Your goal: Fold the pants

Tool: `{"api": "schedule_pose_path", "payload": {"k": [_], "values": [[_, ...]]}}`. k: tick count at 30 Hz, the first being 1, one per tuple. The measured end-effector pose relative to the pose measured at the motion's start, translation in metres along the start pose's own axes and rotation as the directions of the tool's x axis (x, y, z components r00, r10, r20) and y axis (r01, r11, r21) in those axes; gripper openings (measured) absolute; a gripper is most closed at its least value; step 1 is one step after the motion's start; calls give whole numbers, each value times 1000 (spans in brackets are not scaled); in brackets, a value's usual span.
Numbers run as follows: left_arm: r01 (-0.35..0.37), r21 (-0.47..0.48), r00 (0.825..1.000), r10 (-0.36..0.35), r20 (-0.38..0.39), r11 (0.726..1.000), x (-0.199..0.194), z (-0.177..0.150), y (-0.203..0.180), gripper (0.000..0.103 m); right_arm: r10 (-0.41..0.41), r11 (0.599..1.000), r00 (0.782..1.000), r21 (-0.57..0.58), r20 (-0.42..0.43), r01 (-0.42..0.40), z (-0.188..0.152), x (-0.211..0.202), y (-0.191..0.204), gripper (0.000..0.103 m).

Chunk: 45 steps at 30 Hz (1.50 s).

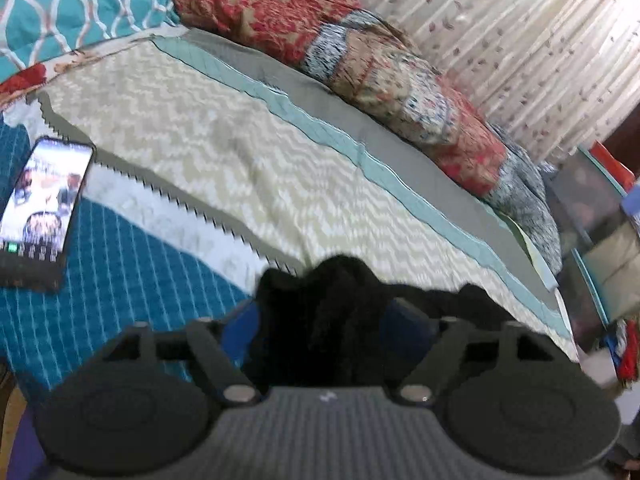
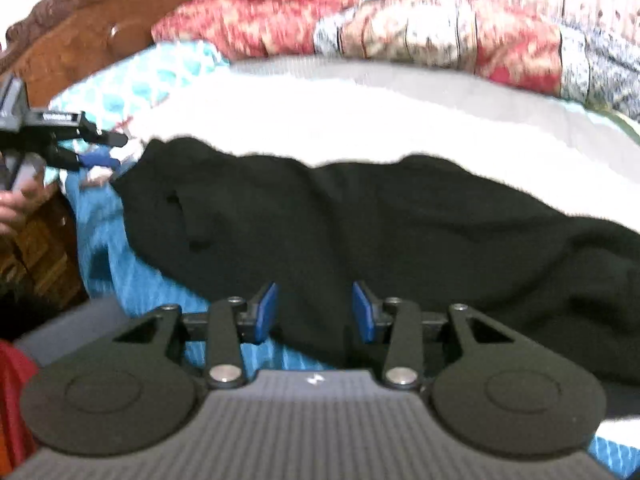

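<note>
The black pants (image 2: pixel 400 220) lie in a long crumpled band across the bed. My right gripper (image 2: pixel 316 312) hovers over their near edge, its blue pads (image 2: pixel 266 312) standing apart with only black cloth showing behind the gap. In the left wrist view a bunched end of the pants (image 1: pixel 336 280) rises between the widely spread jaws of my left gripper (image 1: pixel 322 320); its blue pads (image 1: pixel 240 320) are partly hidden by the cloth and do not clamp it. The left gripper (image 2: pixel 100 152) also shows at the pants' left end in the right wrist view.
A lit phone (image 1: pixel 44 196) lies on the blue checked sheet (image 1: pixel 120 272). A cream chevron blanket (image 1: pixel 240 152) covers the bed's middle. A red patterned quilt (image 1: pixel 360 60) is heaped along the far side by a curtain (image 1: pixel 520 20). A carved wooden headboard (image 2: pixel 80 32) and a hand (image 2: pixel 16 204) are at left.
</note>
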<state>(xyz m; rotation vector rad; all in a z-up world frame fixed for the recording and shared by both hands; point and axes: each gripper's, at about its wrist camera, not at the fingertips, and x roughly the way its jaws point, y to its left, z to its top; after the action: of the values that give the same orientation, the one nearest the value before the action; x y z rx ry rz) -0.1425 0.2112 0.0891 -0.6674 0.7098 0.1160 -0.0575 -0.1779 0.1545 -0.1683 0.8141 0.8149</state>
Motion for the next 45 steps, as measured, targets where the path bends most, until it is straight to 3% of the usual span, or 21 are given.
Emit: {"api": "schedule_pose_path", "payload": {"k": [7, 11, 13, 16, 17, 19, 20, 21, 22, 24, 25, 27, 28, 29, 31, 33, 36, 38, 39, 41, 45], "values": [[40, 109, 995, -29, -100, 993, 63, 25, -27, 85, 58, 997, 998, 56, 34, -60, 13, 52, 47, 44], [-46, 187, 981, 80, -178, 981, 98, 23, -36, 24, 106, 991, 994, 82, -28, -103, 22, 88, 77, 46], [-15, 111, 990, 30, -135, 994, 81, 27, -23, 18, 78, 996, 993, 47, -89, -74, 15, 104, 96, 46], [53, 3, 998, -53, 28, 999, 29, 28, 1, 11, 43, 998, 996, 45, -76, -39, 5, 104, 109, 46], [5, -18, 997, -4, 71, 1000, 22, 24, 6, 3, 59, 996, 996, 73, -73, -53, 4, 102, 107, 46], [-227, 6, 968, 224, 111, 974, 26, 15, 18, 3, 75, 988, 994, 138, -84, -63, 1, 102, 98, 46], [-260, -14, 963, 261, 62, 965, 34, 13, 30, 3, 85, 984, 993, 165, -82, -71, -1, 103, 92, 47], [-236, -71, 972, 236, -2, 969, 39, 13, 44, 3, 94, 978, 993, 193, -75, -78, -3, 104, 88, 47], [-159, -149, 987, 154, -44, 976, 39, 10, 57, 3, 98, 975, 992, 209, -74, -80, -2, 103, 87, 48], [-101, -158, 995, 102, 1, 982, 24, 7, 57, 5, 88, 978, 993, 194, -77, -72, 0, 100, 94, 48], [-112, -107, 992, 117, 41, 988, 14, 7, 50, 15, 81, 982, 994, 177, -75, -67, 2, 95, 96, 48], [-116, -49, 991, 120, 67, 992, 3, 6, 40, 55, 94, 981, 994, 173, -48, -84, 4, 83, 88, 49], [-97, -39, 993, 99, 67, 995, -1, 5, 36, 82, 107, 978, 994, 184, -27, -101, 6, 79, 85, 49], [-77, -38, 995, 79, 61, 996, -1, 5, 31, 96, 119, 974, 993, 196, -4, -115, 8, 74, 84, 49], [-24, -44, 999, 26, 39, 999, 1, 1, 25, 102, 129, 968, 991, 213, 33, -133, 14, 67, 83, 49], [10, -19, 1000, -10, 7, 1000, 9, -7, 17, 103, 127, 966, 990, 218, 62, -138, 17, 65, 85, 49], [-27, 37, 999, 28, -27, 999, 29, -21, 3, 100, 154, 960, 985, 223, 76, -167, 19, 73, 93, 48], [-108, 122, 993, 112, -25, 987, 44, -31, -2, 51, 202, 946, 979, 253, 20, -200, 20, 94, 99, 46], [-177, 165, 982, 185, -30, 970, 52, -34, -3, 49, 230, 938, 973, 267, -11, -219, 19, 108, 104, 49], [-175, 148, 983, 181, -29, 973, 54, -40, 6, 47, 219, 951, 973, 238, -71, -197, 16, 131, 121, 51], [-196, 169, 979, 203, -23, 966, 44, -39, 1, 51, 179, 981, 982, 90, -67, -173, 22, 122, 139, 54]]}}
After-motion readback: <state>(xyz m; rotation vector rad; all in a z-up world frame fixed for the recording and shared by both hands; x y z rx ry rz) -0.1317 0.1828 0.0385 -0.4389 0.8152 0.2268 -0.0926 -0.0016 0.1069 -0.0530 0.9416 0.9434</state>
